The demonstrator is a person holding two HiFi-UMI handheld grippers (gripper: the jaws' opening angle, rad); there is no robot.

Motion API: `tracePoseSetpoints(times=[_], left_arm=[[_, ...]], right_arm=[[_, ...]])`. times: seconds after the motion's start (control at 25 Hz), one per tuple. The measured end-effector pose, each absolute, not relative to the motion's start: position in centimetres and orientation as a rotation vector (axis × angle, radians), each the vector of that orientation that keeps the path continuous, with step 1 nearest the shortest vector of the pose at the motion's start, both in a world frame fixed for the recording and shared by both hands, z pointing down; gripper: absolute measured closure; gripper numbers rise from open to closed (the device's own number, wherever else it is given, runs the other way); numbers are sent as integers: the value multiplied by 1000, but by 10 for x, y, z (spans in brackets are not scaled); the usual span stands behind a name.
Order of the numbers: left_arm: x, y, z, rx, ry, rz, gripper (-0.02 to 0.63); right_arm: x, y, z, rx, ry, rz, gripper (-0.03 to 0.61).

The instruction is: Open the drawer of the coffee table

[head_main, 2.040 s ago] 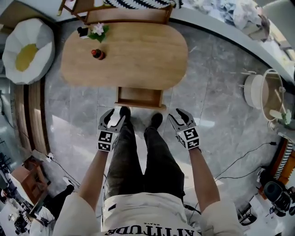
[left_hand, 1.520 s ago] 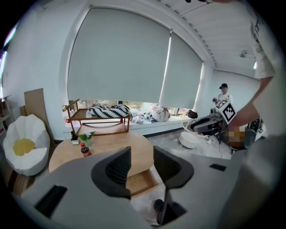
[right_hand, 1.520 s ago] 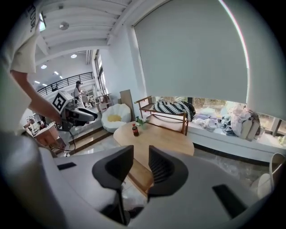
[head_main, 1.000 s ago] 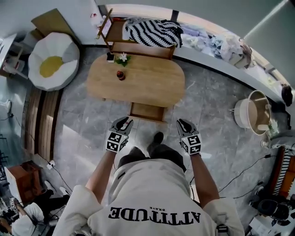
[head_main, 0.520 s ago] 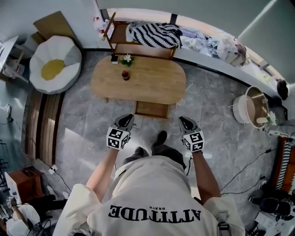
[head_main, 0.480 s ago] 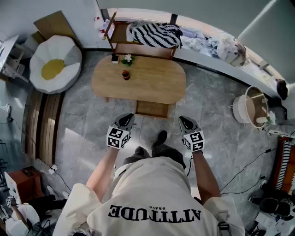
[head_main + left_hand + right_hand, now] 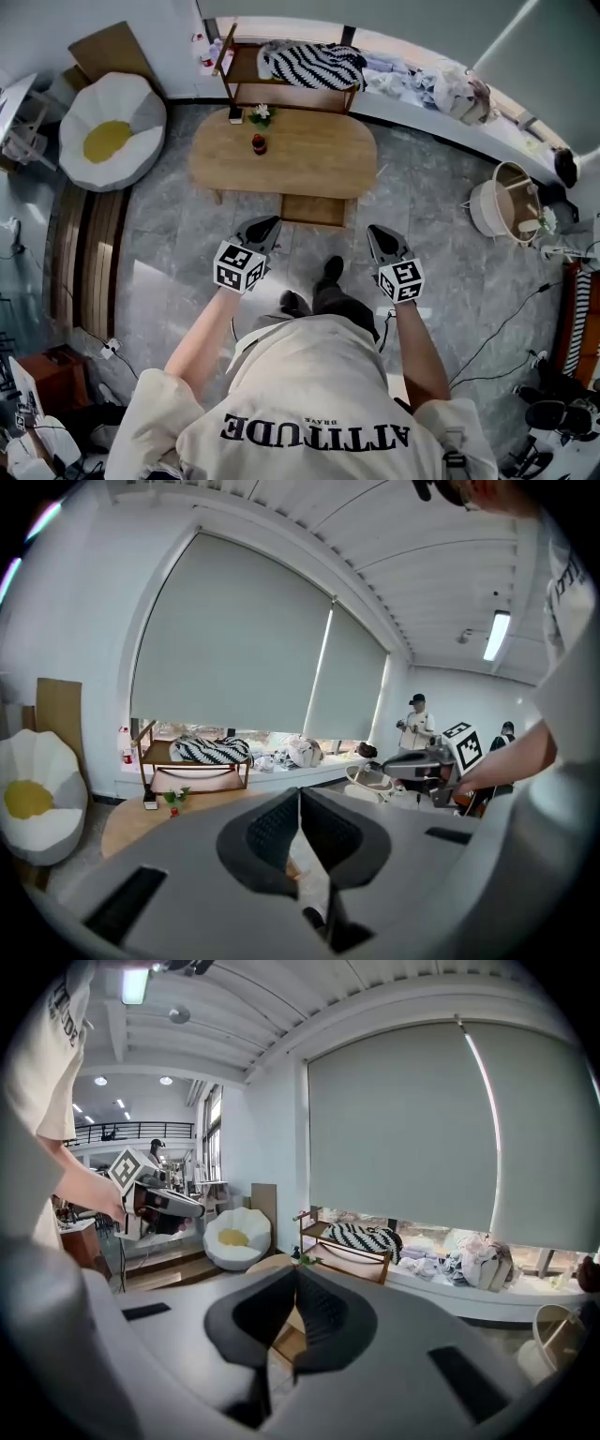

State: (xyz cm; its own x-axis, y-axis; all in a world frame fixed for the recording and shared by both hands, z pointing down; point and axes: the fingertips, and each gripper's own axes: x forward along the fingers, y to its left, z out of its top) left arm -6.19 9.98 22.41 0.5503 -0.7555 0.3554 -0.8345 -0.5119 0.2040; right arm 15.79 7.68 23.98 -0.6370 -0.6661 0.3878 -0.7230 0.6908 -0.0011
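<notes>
Drawer (image 7: 316,210) juts open from the table (image 7: 300,159), so left gripper (image 7: 270,222) and right gripper (image 7: 373,229) hang clear, closed and empty.

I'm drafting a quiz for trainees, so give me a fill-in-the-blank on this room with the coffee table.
The wooden drawer of the oval wooden coffee table stands ____, not closed. The left gripper and the right gripper each have jaws ____, with nothing between them. The round white beanbag has a ____ centre.
Missing words: open; shut; yellow.
</notes>
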Motion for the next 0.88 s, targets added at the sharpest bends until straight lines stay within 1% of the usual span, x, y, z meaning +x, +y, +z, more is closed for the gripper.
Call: tracePoseSetpoints(times=[0.28,0.44,0.6,0.88], left_arm=[[-59,112,211,2479,-1316,301,594],[-52,115,191,2497,-1370,258,594],[-36,116,163,2534,-1421,198,594],[-14,107,148,2502,-1498,157,594]], right_arm=[[170,95,220,1171,-2555,192,560],[182,102,204,1193,-2582,189,560],[196,101,184,1188,-2631,171,560],[233,88,174,1156,-2649,161,560]])
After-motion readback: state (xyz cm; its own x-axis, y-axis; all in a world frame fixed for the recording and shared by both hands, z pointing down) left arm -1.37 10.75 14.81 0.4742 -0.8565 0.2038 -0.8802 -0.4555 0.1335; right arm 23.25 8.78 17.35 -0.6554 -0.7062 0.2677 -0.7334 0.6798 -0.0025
